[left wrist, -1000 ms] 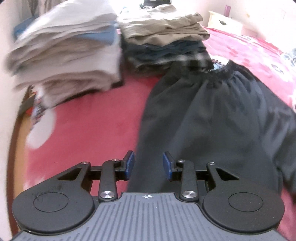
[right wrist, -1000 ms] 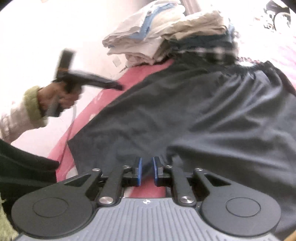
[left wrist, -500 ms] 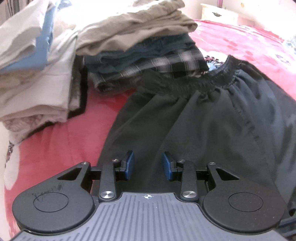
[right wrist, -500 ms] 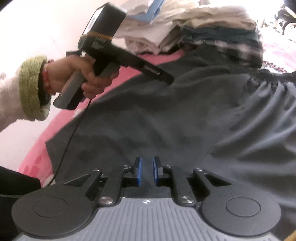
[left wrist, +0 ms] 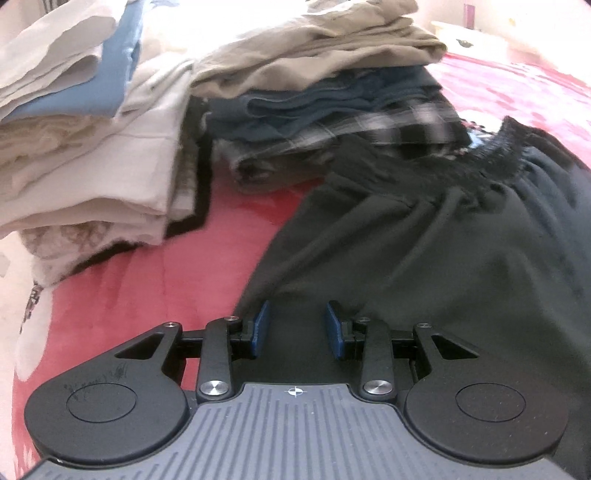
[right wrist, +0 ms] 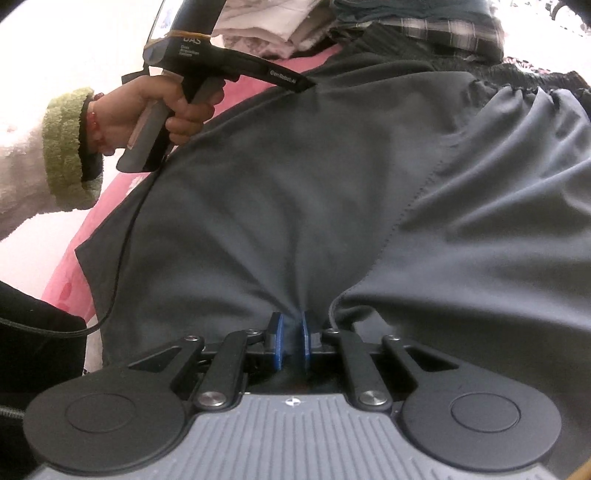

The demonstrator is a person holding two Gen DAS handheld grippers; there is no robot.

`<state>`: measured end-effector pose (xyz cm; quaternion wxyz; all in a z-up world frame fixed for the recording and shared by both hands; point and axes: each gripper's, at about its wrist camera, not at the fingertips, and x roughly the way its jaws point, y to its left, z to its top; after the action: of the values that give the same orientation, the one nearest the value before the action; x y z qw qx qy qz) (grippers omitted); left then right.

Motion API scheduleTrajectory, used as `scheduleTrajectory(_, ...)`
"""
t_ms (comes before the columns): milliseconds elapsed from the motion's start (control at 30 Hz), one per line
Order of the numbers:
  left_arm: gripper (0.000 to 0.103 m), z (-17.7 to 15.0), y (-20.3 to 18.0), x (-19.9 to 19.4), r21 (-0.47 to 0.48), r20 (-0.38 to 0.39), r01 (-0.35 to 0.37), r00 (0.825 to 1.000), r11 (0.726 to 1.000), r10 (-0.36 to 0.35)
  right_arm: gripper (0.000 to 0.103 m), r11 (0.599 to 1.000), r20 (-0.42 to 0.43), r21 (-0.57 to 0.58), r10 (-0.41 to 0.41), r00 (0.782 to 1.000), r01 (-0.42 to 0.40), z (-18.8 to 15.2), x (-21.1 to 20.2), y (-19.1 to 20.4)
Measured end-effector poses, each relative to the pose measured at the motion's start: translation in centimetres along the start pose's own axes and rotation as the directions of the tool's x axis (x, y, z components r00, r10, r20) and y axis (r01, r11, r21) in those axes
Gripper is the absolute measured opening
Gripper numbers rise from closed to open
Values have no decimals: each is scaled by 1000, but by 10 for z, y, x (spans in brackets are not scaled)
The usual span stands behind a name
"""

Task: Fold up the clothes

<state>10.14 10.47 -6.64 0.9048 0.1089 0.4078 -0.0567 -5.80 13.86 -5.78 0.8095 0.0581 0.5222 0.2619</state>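
Observation:
Dark grey shorts (left wrist: 424, 251) with an elastic waistband (left wrist: 491, 158) lie spread on a red bedspread (left wrist: 155, 280). My left gripper (left wrist: 295, 326) is open and hovers over the left edge of the shorts, nothing between its blue pads. In the right wrist view the same shorts (right wrist: 295, 192) fill the frame. My right gripper (right wrist: 291, 343) is shut on a pinch of the fabric near the crotch seam. The left gripper (right wrist: 299, 79), held by a hand (right wrist: 147, 110), shows there with its tip at the far left side of the shorts.
Two stacks of folded clothes stand behind the shorts: a pale one (left wrist: 85, 140) at the left, and a khaki, navy and plaid one (left wrist: 325, 96) close to the waistband. A white cabinet (left wrist: 476, 35) is at the far right. A cable (right wrist: 122, 254) trails over the shorts.
My left gripper moved forward and right, from the shorts' leg toward the waistband side near the stacks. My right gripper stayed shut on the fabric and pulled it closer and tauter.

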Motion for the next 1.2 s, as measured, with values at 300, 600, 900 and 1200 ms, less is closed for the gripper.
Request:
scheduleTrajectory(300,33,11,13,-20,-93,103,-58,992,994,67,10,999,17,16,35,999,-35,-2,3,-5)
scheduleTrajectory(600,33,28,-25,-18,14,116,104,988,994,-105,10,998,25,23,57,998,-58,-4,1,-8)
scheduleTrajectory(900,35,57,-25,51,5,102,3,995,1000,-3,10,997,32,24,66,997,-66,-5,1,-8)
scheduleTrajectory(1200,36,72,-18,34,-100,145,-17,989,995,31,15,994,181,43,89,980,-98,-14,-33,-10)
